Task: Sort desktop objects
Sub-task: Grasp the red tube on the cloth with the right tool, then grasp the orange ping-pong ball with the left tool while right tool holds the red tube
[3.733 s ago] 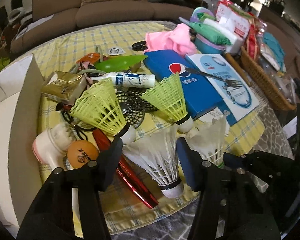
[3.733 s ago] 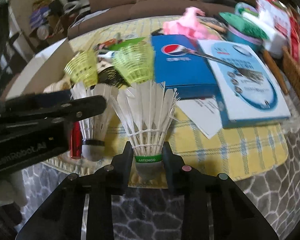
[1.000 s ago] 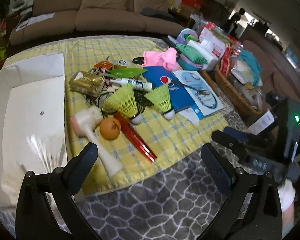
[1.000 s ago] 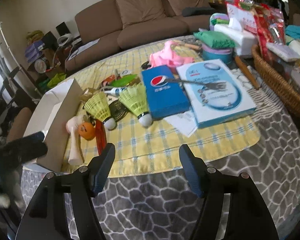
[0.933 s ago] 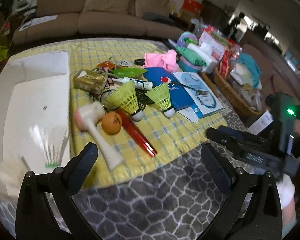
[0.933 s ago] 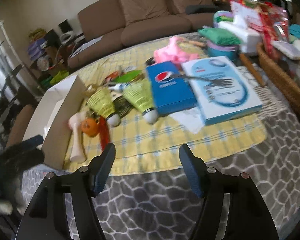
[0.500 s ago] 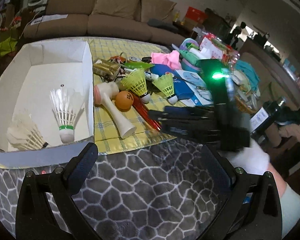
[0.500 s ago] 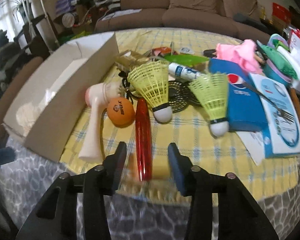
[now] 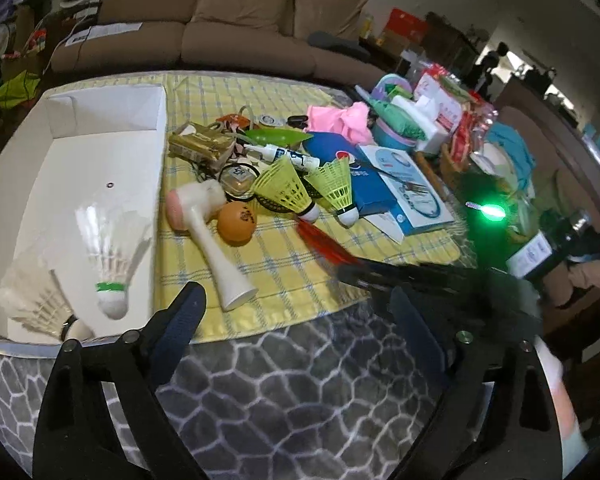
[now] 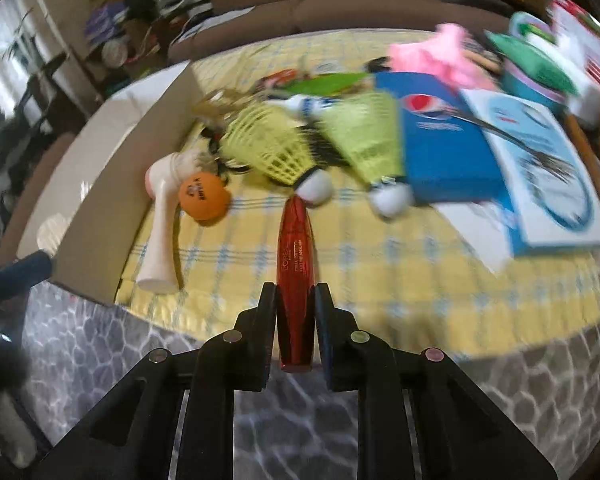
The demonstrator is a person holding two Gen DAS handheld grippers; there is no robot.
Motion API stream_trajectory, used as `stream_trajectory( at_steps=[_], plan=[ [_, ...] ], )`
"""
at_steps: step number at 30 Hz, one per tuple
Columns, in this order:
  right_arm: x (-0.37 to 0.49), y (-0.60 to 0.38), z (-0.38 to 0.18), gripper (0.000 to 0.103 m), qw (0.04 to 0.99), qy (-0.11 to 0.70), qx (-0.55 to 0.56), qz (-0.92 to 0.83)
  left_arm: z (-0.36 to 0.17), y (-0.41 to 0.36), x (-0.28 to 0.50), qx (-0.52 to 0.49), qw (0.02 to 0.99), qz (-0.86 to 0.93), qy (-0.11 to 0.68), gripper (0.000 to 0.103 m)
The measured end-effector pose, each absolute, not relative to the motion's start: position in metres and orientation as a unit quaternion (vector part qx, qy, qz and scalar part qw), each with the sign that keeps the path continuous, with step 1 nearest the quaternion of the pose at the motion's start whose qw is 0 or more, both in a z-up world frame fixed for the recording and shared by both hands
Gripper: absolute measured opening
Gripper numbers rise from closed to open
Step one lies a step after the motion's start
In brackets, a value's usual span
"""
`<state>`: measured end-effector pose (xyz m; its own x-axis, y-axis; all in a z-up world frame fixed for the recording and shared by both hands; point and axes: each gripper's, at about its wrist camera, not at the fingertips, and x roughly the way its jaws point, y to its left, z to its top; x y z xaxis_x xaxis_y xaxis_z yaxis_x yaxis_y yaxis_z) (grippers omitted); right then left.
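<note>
My right gripper (image 10: pixel 295 295) is shut on the near end of a red mascara tube (image 10: pixel 295 236), whose far tip points at the yellow-green plastic shuttlecocks (image 10: pixel 268 148). In the left wrist view that right gripper (image 9: pixel 354 271) shows blurred, with the red tube (image 9: pixel 320 238) slanting over the yellow checked cloth (image 9: pixel 284 276). My left gripper (image 9: pixel 300 328) stands wide open and empty over the grey patterned table edge. Two white feather shuttlecocks (image 9: pixel 112 240) lie in the white box (image 9: pixel 80 152) at the left.
An orange ball (image 9: pixel 237 218) and a white-handled pink brush (image 9: pixel 212 236) lie beside the box. Behind are a blue Pepsi box (image 10: pixel 440 140), a light-blue box with a fork (image 10: pixel 540 176), pink cloth (image 9: pixel 340 120) and a wicker basket (image 9: pixel 452 160) of goods at the right.
My right gripper has closed on the red tube, which was lying between its open jaws. The tube now looks blurred with motion. The left gripper stays open, its view shifted slightly.
</note>
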<state>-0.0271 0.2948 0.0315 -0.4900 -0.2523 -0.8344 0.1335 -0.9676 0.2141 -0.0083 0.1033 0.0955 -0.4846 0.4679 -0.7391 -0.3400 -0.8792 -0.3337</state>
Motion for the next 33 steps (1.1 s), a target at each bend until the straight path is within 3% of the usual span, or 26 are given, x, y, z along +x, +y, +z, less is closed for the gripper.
stream_trajectory(
  at_steps=[13, 17, 19, 21, 22, 33],
  plan=[
    [-0.013, 0.327, 0.027, 0.018, 0.105, -0.105, 0.495, -0.856, 0.027, 0.128, -0.040, -0.473, 0.003, 0.877, -0.089, 0.081],
    [-0.018, 0.322, 0.025, 0.018, 0.116, -0.101, 0.498, -0.853, 0.004, 0.129, -0.050, -0.504, -0.004, 0.858, -0.100, 0.080],
    [-0.020, 0.320, 0.025, 0.018, 0.120, -0.102, 0.499, -0.852, 0.005, 0.132, -0.047, -0.493, 0.000, 0.866, -0.084, 0.068],
    [-0.019, 0.321, 0.025, 0.018, 0.123, -0.103, 0.499, -0.852, 0.006, 0.129, -0.043, -0.486, 0.003, 0.870, -0.084, 0.037],
    [-0.019, 0.321, 0.026, 0.018, 0.124, -0.102, 0.498, -0.852, 0.006, 0.127, -0.042, -0.485, 0.011, 0.870, -0.088, 0.029],
    [-0.018, 0.325, 0.026, 0.018, 0.126, -0.113, 0.496, -0.851, 0.011, 0.123, -0.007, -0.494, 0.101, 0.862, -0.051, 0.030]
  ],
)
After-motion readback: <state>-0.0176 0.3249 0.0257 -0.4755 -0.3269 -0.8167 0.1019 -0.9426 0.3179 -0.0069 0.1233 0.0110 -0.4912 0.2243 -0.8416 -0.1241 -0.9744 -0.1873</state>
